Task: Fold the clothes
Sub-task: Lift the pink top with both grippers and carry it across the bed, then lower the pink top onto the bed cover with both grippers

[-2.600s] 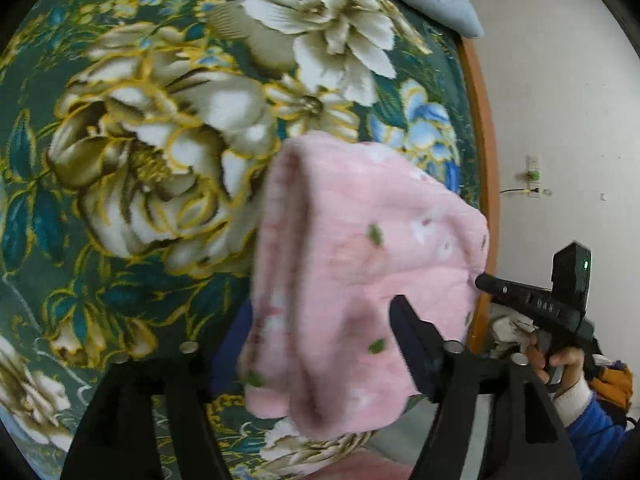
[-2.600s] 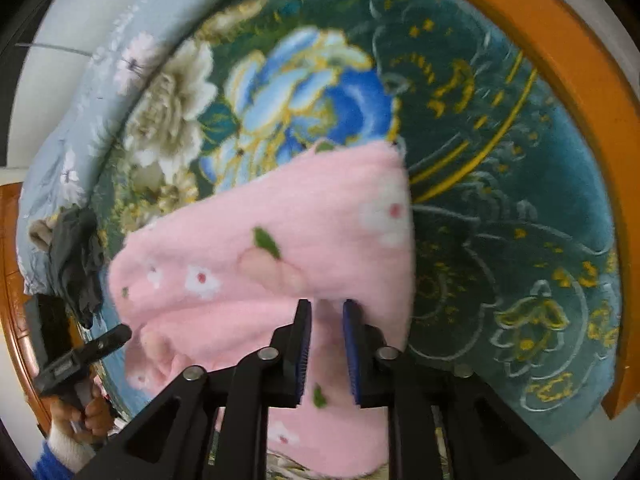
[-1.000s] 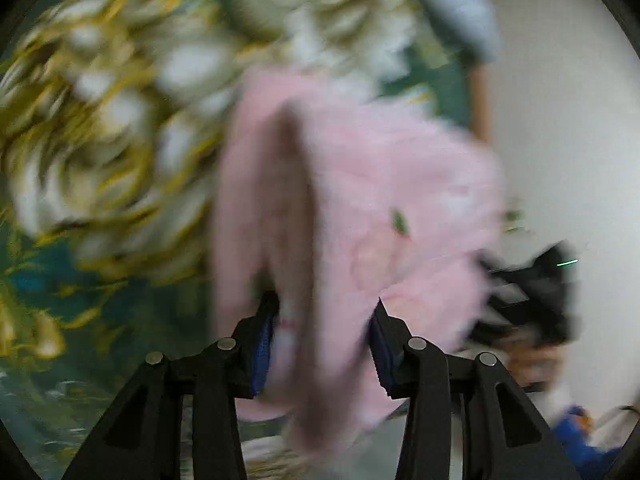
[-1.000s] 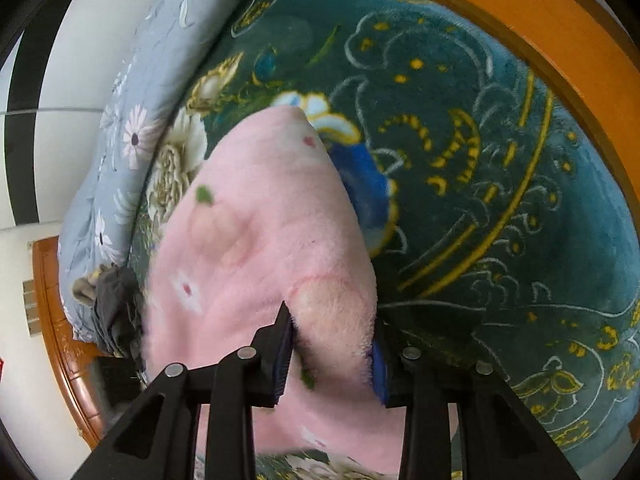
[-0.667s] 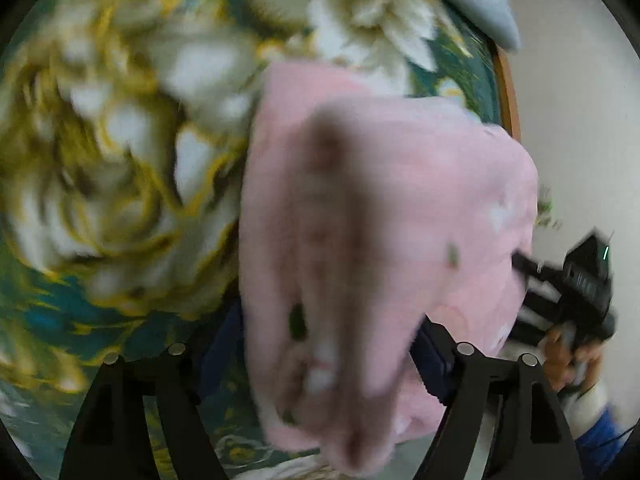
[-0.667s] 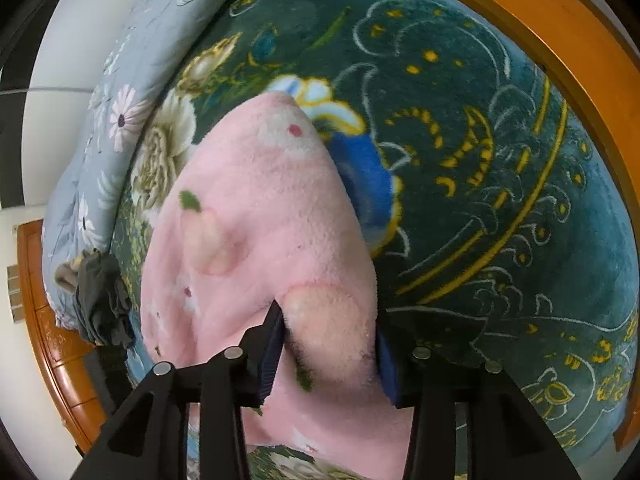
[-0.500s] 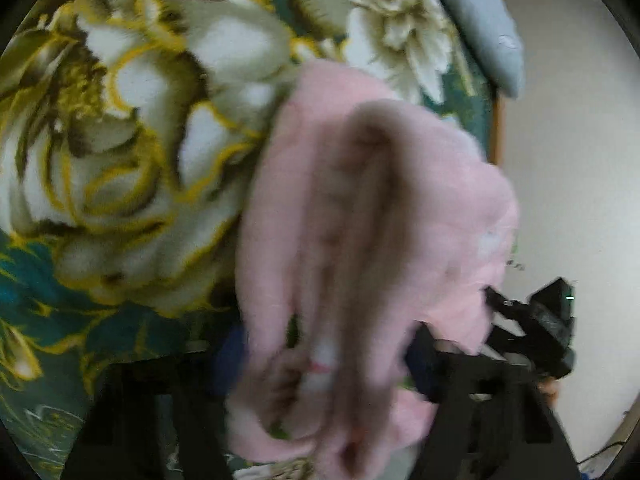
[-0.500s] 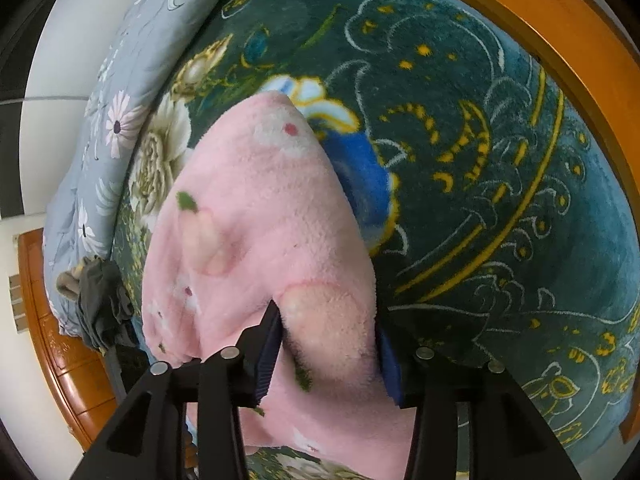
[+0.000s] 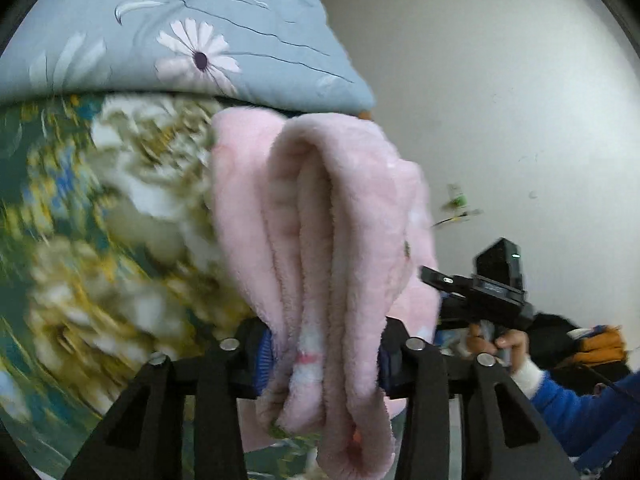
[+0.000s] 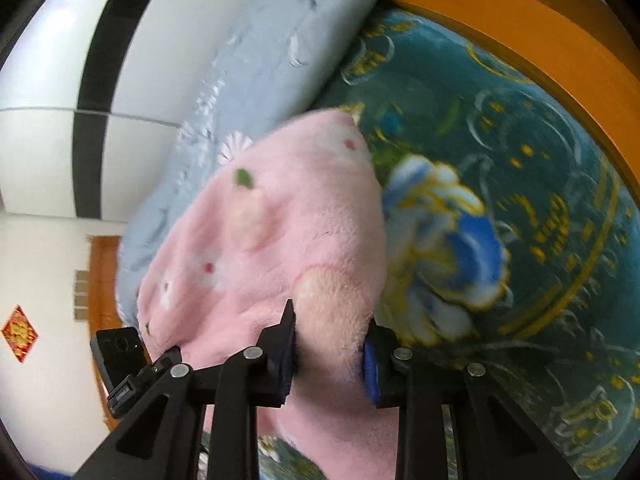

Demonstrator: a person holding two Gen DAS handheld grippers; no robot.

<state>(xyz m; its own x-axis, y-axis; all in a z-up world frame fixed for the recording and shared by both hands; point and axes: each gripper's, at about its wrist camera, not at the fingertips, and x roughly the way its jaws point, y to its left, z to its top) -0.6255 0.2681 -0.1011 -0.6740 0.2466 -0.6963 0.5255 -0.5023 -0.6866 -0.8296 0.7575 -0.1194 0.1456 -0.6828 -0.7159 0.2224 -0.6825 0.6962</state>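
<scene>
Both claws were closing: left claw (image 9: 322,354) and right claw (image 10: 329,354) each gripped the pink garment (image 10: 280,240) above the bed (image 10: 540,160). I judged: keep edges level, lower evenly.

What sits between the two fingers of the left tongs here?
A bunched stack of folds of the pink fleece garment fills the gap of the left tongs, whose jaws are closing on it; the left wrist view shows it.

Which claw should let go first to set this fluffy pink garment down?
Probably the right claw: it pinches one rounded edge of the fluffy pink garment, jaws closing. The left claw, also closing, holds the whole stacked bundle, so it steadies better.
</scene>
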